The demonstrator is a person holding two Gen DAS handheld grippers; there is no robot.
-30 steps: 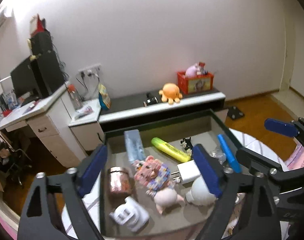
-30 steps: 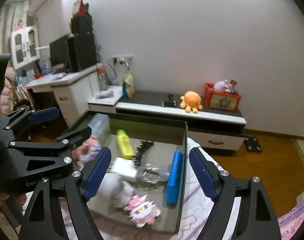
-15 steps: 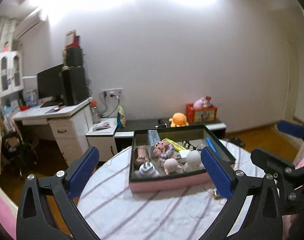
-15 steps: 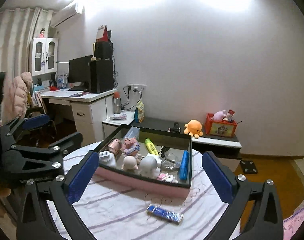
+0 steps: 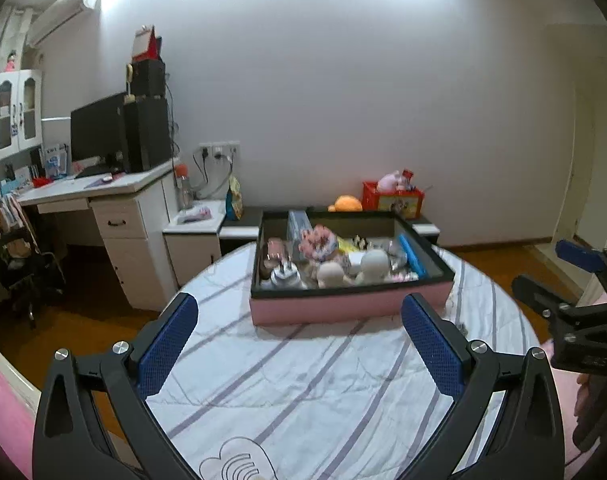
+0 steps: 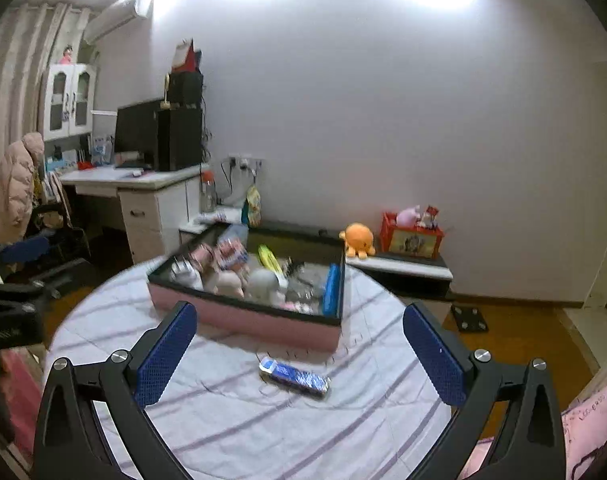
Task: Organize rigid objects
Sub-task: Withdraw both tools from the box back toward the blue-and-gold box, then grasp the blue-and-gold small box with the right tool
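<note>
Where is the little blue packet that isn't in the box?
In the right wrist view, the blue packet lies flat on the striped tablecloth, just in front of the pink box, near its right corner.

The left gripper (image 5: pixel 299 338) is a matte black plastic frame with triangular cut-outs, silver round-head screws at its joints and two long fingers faced with dimpled blue rubber pads (image 5: pixel 168 346). The right gripper (image 6: pixel 299 340) has the same black frame, silver screws and blue textured pads (image 6: pixel 433 354).
</note>
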